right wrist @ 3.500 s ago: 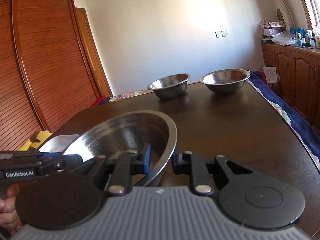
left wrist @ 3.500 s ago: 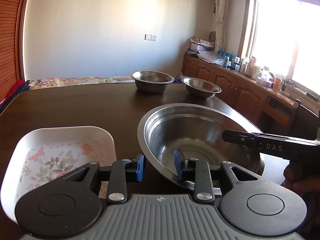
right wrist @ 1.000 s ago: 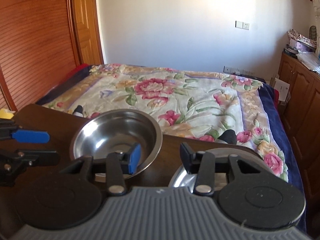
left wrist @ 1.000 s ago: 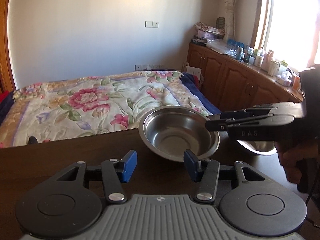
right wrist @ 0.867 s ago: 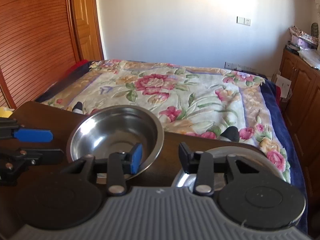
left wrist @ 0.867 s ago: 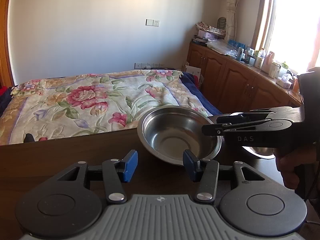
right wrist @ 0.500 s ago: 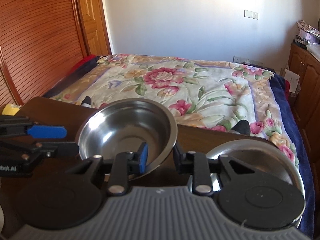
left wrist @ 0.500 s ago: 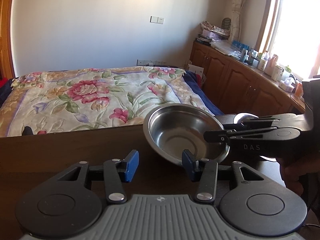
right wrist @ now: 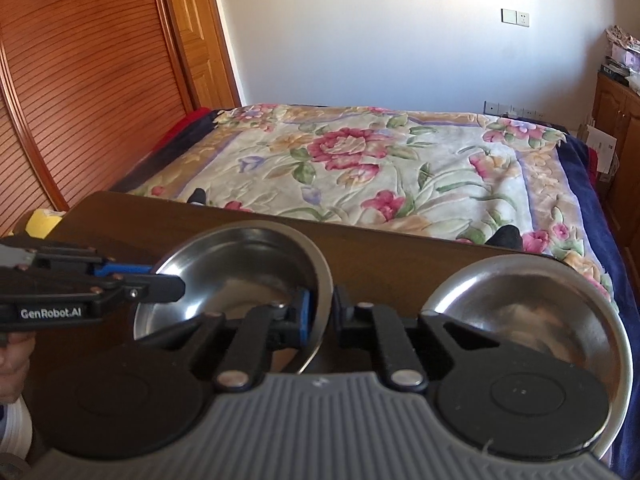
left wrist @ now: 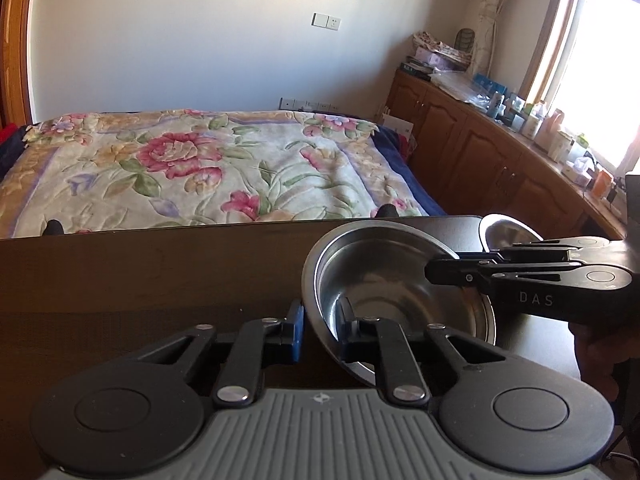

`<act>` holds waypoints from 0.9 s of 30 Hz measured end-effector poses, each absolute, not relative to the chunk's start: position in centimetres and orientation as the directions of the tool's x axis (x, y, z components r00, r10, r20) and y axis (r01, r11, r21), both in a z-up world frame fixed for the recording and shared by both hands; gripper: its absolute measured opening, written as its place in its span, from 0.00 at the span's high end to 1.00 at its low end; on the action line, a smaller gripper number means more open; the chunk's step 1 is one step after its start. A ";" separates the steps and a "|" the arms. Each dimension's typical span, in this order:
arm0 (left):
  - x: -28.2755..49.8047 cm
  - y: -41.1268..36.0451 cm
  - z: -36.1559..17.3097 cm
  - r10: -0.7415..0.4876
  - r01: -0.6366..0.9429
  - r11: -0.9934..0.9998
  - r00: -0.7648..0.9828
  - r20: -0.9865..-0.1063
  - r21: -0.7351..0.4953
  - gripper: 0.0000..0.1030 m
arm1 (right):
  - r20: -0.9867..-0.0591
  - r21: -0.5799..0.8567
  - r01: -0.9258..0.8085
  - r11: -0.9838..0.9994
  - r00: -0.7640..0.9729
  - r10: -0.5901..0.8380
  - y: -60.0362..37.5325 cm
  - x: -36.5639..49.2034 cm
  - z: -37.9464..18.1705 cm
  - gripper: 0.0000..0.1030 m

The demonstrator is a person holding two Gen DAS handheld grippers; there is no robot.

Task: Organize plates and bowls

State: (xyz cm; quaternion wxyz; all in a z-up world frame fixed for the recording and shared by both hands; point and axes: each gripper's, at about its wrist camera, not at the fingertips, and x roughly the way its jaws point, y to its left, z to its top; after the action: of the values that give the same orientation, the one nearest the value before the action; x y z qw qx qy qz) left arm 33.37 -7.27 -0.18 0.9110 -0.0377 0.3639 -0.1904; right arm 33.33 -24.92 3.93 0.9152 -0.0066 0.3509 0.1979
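A steel bowl (left wrist: 384, 276) sits near the far edge of the dark wooden table (left wrist: 140, 272) and looks tipped. My left gripper (left wrist: 320, 320) is shut on its near left rim. My right gripper (left wrist: 434, 270) reaches in from the right and pinches the opposite rim. The right wrist view shows the same bowl (right wrist: 240, 264), with my right gripper (right wrist: 322, 308) shut on its right rim. There my left gripper (right wrist: 176, 286) holds the left rim. A second steel bowl (right wrist: 520, 308) stands just right of it, at the table's corner (left wrist: 508, 232).
Past the table's far edge lies a bed with a floral quilt (left wrist: 192, 168). Wooden cabinets (left wrist: 480, 152) with cluttered tops run along the right wall under a window. Slatted wardrobe doors (right wrist: 80, 80) stand on the left. A hand (right wrist: 12, 360) holds the left gripper.
Both grippers have narrowed from open to shut on the bowl's rim, one on each side. The bowl now sits closer to the left gripper and looks tilted.
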 end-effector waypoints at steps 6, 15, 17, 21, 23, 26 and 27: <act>31.6 -7.2 1.1 -0.369 0.338 0.925 0.684 -0.630 -0.174 0.88 | -0.619 0.150 -0.360 0.921 0.692 0.371 -25.2 32.2 4.8 0.88; 28.1 -6.9 4.7 -0.405 0.371 0.911 0.728 -0.553 -0.179 0.88 | -0.548 0.097 -0.353 0.930 0.762 0.346 -25.2 28.7 8.4 0.87; 27.3 -6.8 5.6 -0.412 0.380 0.908 0.734 -0.539 -0.177 0.89 | -0.535 0.089 -0.352 0.932 0.772 0.343 -25.2 28.0 9.1 0.87; 25.8 -6.7 7.0 -0.425 0.397 0.902 0.744 -0.515 -0.172 0.89 | -0.513 0.079 -0.351 0.933 0.789 0.340 -25.4 26.4 10.3 0.87; 25.0 -6.6 7.6 -0.430 0.405 0.899 0.747 -0.506 -0.166 0.89 | -0.502 0.072 -0.350 0.934 0.796 0.337 -25.4 25.6 10.8 0.87; 23.8 -6.3 8.2 -0.439 0.413 0.895 0.752 -0.491 -0.167 0.89 | -0.491 0.067 -0.351 0.934 0.804 0.337 -25.3 24.6 11.2 0.87; 23.3 -6.3 8.4 -0.442 0.417 0.894 0.753 -0.487 -0.167 0.89 | -0.488 0.063 -0.351 0.934 0.806 0.336 -25.3 24.2 11.4 0.87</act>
State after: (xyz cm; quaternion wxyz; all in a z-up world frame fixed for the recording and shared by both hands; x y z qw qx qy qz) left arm 23.32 -6.26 8.38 0.9359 -0.0239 0.2662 -0.2294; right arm 24.19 -25.31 11.36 0.9501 -0.0152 0.2539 0.1808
